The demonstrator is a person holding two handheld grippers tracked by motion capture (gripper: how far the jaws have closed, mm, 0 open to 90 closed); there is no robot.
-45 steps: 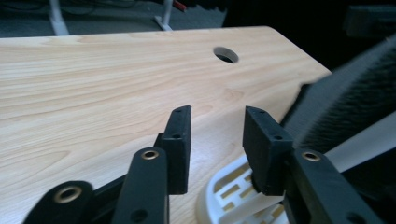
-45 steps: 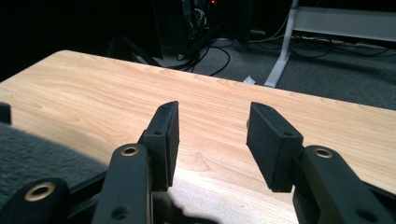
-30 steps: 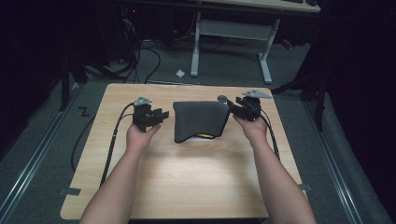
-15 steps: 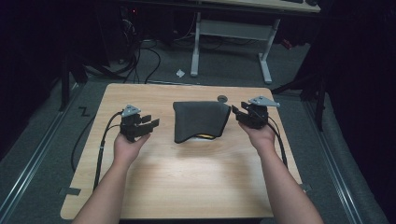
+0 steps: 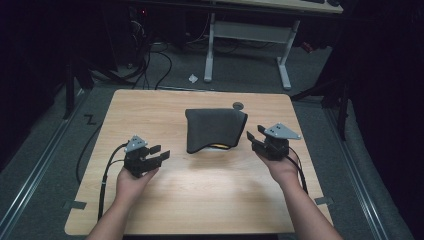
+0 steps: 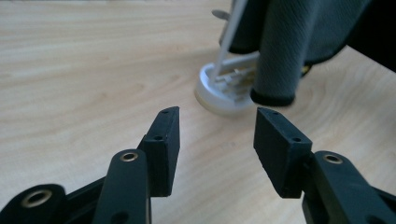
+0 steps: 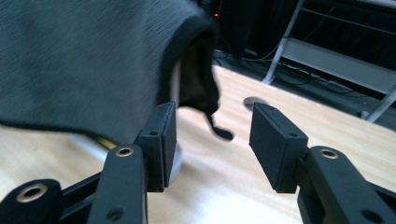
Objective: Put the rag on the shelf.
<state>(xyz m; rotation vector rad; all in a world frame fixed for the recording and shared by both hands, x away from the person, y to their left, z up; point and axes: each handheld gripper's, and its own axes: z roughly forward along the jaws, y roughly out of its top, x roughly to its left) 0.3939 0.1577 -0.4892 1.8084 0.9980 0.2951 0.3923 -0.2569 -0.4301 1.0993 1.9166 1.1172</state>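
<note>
Since the dark grey cloth (image 5: 215, 129) already drapes the white stand (image 6: 223, 91) at the middle of the wooden table (image 5: 150, 107), both hands should clear sideways without snagging its hem. The left gripper (image 5: 161, 153) and right gripper (image 5: 254, 136) have just been opening; both stand spread, empty, apart from the cloth.

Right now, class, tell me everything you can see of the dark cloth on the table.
The cloth is dark grey, ribbed knit fabric with a black hem. It is draped over a white stand, hanging off the wooden table at its lower edges, with a bit of yellow showing underneath. It sits at the table's middle, toward the far edge, between the two grippers. Neither the left gripper nor the right gripper touches it; both are open.
</note>
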